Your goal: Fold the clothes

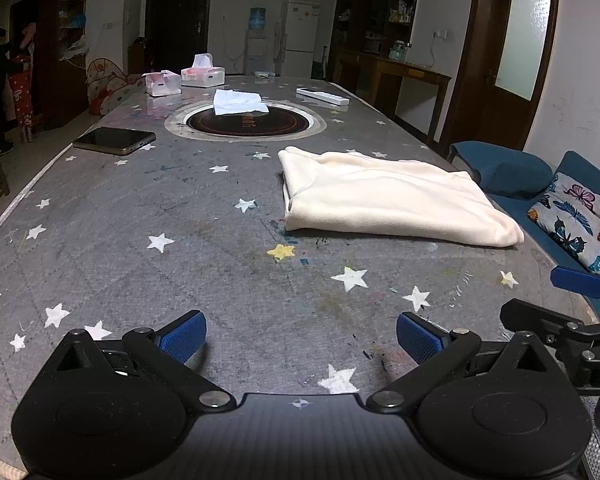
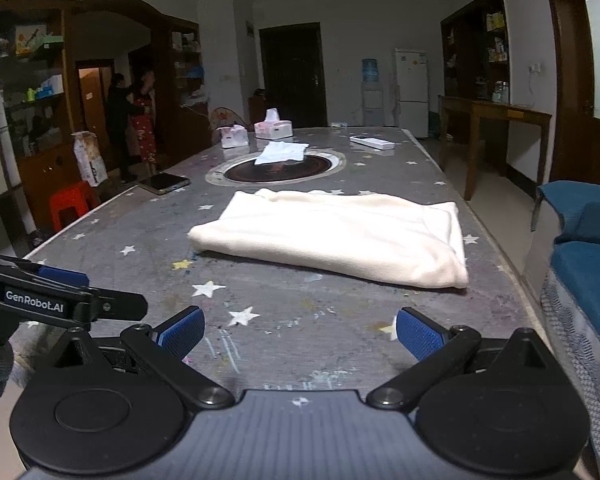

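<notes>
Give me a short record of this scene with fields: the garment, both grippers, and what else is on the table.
garment: cream garment, folded, flat on the table
left gripper: jaws open, empty, short of the garment
right gripper: jaws open, empty, short of the garment
phone: near the table's left edge
white cloth: partly over the round inset
far end: two tissue boxes, remote control

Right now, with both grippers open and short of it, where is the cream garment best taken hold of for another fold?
Probably the cream garment at its right end, where stacked layers show. Come in low from the near right corner with the right gripper, sliding a finger under, since it lies flat on the table.
</notes>
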The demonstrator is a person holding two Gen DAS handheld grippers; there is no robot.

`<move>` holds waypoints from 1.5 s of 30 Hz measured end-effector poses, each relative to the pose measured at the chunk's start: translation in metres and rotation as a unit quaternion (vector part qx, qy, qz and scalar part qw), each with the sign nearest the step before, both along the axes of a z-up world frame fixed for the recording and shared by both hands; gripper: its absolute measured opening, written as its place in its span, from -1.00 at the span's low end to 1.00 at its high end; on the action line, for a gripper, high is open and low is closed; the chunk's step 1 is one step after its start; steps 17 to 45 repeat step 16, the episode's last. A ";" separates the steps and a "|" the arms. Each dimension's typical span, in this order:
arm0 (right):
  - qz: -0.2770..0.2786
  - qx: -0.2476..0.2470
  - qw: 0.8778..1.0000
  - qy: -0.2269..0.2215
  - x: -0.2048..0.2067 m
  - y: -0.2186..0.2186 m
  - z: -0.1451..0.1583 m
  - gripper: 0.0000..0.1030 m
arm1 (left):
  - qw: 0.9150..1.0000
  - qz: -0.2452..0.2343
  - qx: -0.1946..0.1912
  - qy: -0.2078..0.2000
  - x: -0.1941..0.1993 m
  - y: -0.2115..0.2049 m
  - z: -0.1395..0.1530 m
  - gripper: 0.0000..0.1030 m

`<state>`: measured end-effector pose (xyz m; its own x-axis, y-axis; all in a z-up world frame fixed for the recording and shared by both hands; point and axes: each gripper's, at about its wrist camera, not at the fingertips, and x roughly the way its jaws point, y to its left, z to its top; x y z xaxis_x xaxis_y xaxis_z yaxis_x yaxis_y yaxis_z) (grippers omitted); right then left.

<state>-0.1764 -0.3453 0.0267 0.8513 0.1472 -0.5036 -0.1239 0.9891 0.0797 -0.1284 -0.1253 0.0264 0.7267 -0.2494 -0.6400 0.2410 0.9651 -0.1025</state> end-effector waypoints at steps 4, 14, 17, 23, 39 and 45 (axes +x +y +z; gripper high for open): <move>-0.010 -0.007 1.000 0.003 0.001 -0.002 0.000 1.00 | 1.000 0.000 -0.001 0.000 0.000 -0.001 0.000 1.00; -0.016 -0.008 1.000 0.005 0.000 -0.004 -0.001 1.00 | 1.000 0.004 0.001 -0.002 0.000 0.000 -0.001 1.00; -0.017 -0.009 1.000 0.006 0.001 -0.004 -0.002 1.00 | 1.000 0.005 0.003 -0.001 0.000 0.000 -0.001 1.00; -0.017 -0.009 1.000 0.006 0.001 -0.004 -0.002 1.00 | 1.000 0.005 0.003 -0.001 0.000 0.000 -0.001 1.00; -0.017 -0.009 1.000 0.006 0.001 -0.004 -0.002 1.00 | 1.000 0.005 0.003 -0.001 0.000 0.000 -0.001 1.00; -0.017 -0.009 1.000 0.006 0.001 -0.004 -0.002 1.00 | 1.000 0.005 0.003 -0.001 0.000 0.000 -0.001 1.00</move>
